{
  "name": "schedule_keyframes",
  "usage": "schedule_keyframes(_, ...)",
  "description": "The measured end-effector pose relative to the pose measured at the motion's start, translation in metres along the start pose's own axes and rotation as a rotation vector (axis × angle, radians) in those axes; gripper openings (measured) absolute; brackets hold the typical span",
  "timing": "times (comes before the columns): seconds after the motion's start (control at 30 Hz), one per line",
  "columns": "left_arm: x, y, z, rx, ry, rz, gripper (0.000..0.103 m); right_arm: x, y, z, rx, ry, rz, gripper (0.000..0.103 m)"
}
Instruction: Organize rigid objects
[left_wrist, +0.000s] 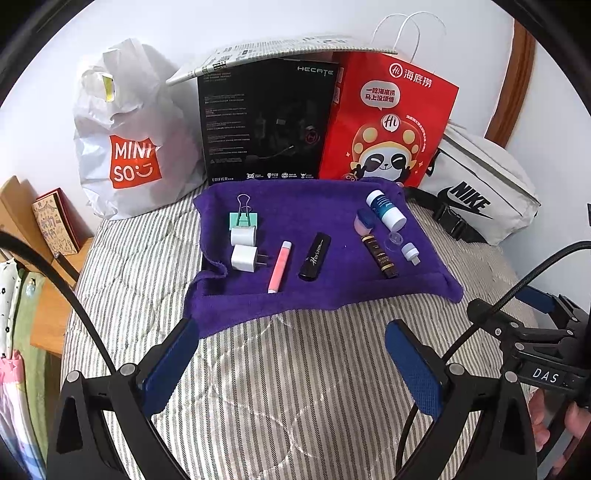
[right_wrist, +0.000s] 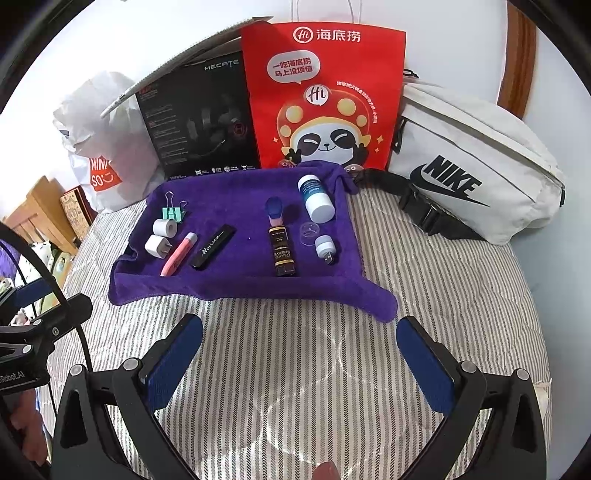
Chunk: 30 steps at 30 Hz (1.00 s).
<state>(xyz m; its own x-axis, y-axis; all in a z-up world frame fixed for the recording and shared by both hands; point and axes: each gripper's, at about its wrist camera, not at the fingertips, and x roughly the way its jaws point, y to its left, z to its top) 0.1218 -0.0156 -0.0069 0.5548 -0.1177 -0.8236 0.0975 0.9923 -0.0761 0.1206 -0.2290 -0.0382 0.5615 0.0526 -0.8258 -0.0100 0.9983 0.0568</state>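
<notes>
Small rigid items are laid out on a purple towel (right_wrist: 236, 280) atop a striped bed. Left gripper (left_wrist: 291, 354) & right gripper (right_wrist: 299, 354) are held before it, fingers spread, empty. The black tube (right_wrist: 213, 246) looks light, stiff, prob. slick; best pinched mid-body across its width.

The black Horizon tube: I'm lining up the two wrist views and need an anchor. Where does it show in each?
Left wrist: the black Horizon tube lies mid-picture on the purple towel, just right of the pink stick.
Right wrist: the tube sits left of centre, again just right of the pink stick.
Shared landmark: the red panda bag stands behind the towel.
</notes>
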Motion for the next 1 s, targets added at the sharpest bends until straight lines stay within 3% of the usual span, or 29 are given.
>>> schedule_keyframes(1.0, 0.0058, 0.0021, -0.0004, 0.001, 0.011, 0.001, 0.102, 0.002, -0.001, 0.0021, -0.003, 0.008, -0.003, 0.103)
